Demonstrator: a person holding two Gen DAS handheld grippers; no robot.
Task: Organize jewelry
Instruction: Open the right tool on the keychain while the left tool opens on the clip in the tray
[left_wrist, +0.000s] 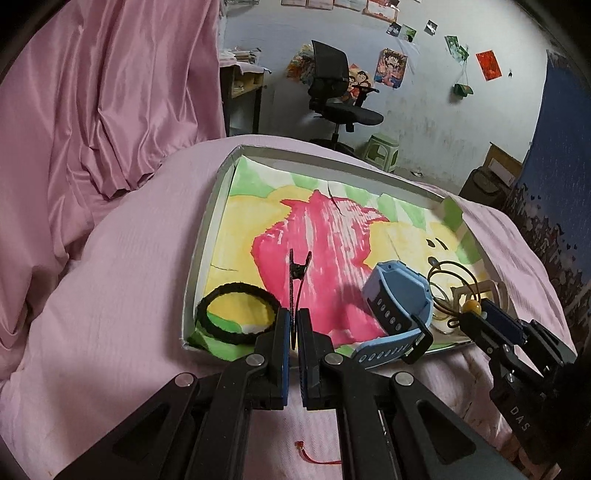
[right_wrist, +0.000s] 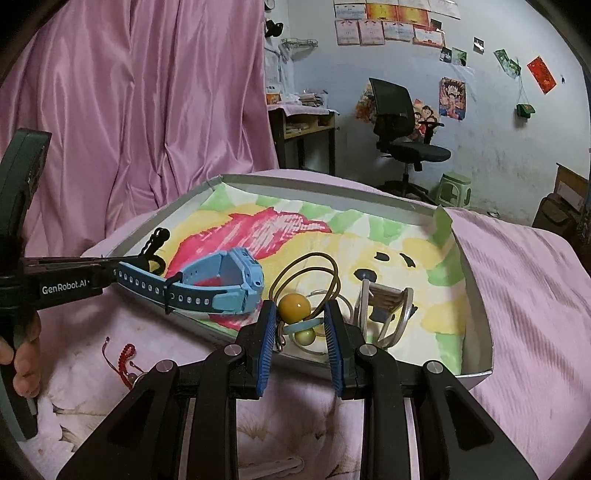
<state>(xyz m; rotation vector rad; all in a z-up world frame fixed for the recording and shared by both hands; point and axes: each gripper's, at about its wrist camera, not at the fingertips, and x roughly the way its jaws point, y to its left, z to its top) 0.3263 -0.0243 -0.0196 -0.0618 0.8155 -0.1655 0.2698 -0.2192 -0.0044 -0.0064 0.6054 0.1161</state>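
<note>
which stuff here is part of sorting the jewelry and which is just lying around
Part of the job:
- left gripper, shut on black hair clip
- right gripper, around yellow-bead hair tie
- blue watch
- black bracelet
- tray
- red bead string

Just lying about:
- office chair
- green stool
- pink curtain

Both wrist cameras look forward and downward, close over the near edge of the shallow box (left_wrist: 207, 236). The two views share the box (right_wrist: 480, 295), blue watch (left_wrist: 397, 299) and office chair (right_wrist: 402, 125).
</note>
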